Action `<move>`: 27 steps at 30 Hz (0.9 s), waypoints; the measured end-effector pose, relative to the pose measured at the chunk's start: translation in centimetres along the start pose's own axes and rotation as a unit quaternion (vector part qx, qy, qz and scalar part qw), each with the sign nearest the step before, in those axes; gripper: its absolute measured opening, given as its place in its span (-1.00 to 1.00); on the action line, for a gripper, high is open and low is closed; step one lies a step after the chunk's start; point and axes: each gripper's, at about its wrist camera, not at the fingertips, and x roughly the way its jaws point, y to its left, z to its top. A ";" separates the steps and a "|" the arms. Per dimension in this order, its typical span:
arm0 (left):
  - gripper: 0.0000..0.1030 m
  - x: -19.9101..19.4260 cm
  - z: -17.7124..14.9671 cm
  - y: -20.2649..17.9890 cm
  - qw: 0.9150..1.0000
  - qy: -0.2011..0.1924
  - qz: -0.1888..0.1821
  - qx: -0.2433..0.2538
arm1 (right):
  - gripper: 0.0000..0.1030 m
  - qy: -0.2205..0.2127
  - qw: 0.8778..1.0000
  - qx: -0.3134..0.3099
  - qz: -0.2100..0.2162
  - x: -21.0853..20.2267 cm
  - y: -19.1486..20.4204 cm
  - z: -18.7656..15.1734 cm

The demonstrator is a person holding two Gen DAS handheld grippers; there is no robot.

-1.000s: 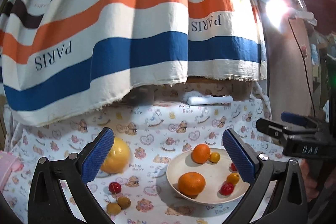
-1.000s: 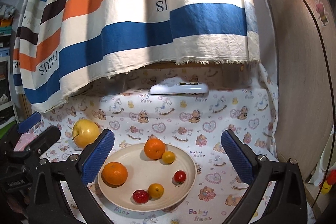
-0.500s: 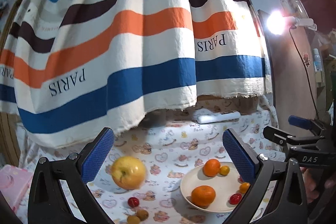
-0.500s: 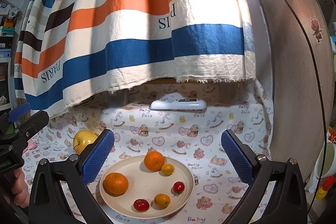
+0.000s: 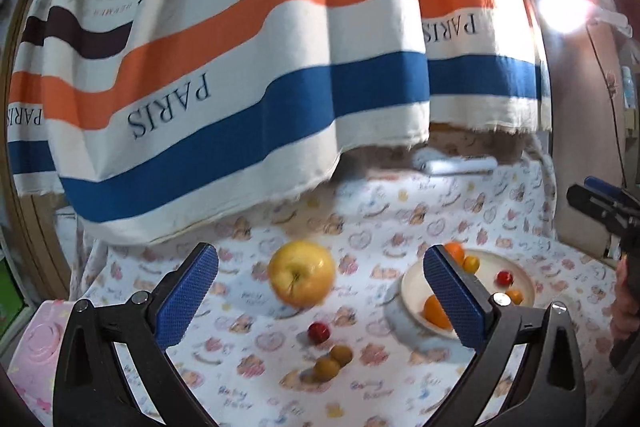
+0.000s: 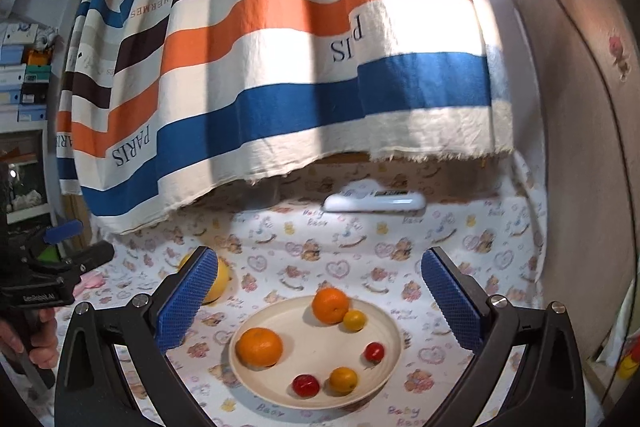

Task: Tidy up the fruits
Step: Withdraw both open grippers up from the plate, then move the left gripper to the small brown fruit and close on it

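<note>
Gaping wide, both grippers [image 5: 320, 291] [image 6: 318, 293] empty.

Each tool [image 5: 320, 299] [image 6: 316, 301] has black arms, blue textured pads [image 5: 186, 293], and silver screws.

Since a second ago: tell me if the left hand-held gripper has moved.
Yes. The left hand-held gripper has swung leftward: the yellow apple, earlier behind its left finger, now sits centred between the open fingers, and the plate has slid right behind the right finger.

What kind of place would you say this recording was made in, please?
Probably a home room, with a table set up for recording: a baby-bear print cloth covers the table, a striped PARIS cloth hangs behind it, and shelves of boxes stand at left.
</note>
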 end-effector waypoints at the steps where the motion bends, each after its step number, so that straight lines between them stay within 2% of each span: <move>1: 0.97 0.3 -0.4 0.1 1.000 0.016 -0.001 0.003 | 0.99 0.006 1.000 0.005 0.002 0.2 -0.1 -0.2; 4: 0.89 1.4 -2.1 1.0 0.998 0.061 -0.015 -0.023 | 0.99 0.018 1.000 0.007 -0.001 0.8 -0.2 -0.5; 6: 0.81 2.8 -2.6 1.1 0.994 0.108 -0.016 -0.027 | 0.99 0.025 1.000 0.008 0.000 1.1 -0.2 -0.7; 9: 0.74 3.9 -3.5 1.2 0.991 0.129 -0.004 -0.023 | 0.99 0.036 0.999 0.015 -0.001 1.5 -0.1 -1.0; 10: 0.63 4.5 -3.8 1.3 0.989 0.144 -0.008 -0.025 | 0.99 0.042 0.999 0.018 0.000 1.7 0.0 -1.1; 13: 0.50 6.0 -4.8 1.9 0.981 0.184 -0.035 -0.049 | 0.99 0.059 0.998 0.015 0.008 2.3 0.4 -1.6; 15: 0.33 6.4 -5.2 2.1 0.979 0.196 -0.022 -0.049 | 0.99 0.063 0.998 0.005 0.006 2.5 0.8 -1.8; 16: 0.29 6.3 -5.2 2.2 0.979 0.196 -0.010 -0.046 | 0.99 0.065 0.998 0.001 0.006 2.6 1.0 -1.9; 18: 0.26 6.1 -5.1 2.5 0.980 0.193 -0.012 -0.046 | 0.99 0.072 0.997 -0.006 0.007 2.9 1.3 -2.1; 21: -0.05 6.5 -5.3 2.8 0.978 0.204 -0.016 -0.047 | 0.99 0.081 0.997 -0.017 0.011 3.2 1.8 -2.5; 27: -0.30 7.7 -6.0 3.2 0.966 0.237 -0.067 -0.079 | 0.99 0.085 0.996 -0.020 0.005 3.3 1.7 -2.7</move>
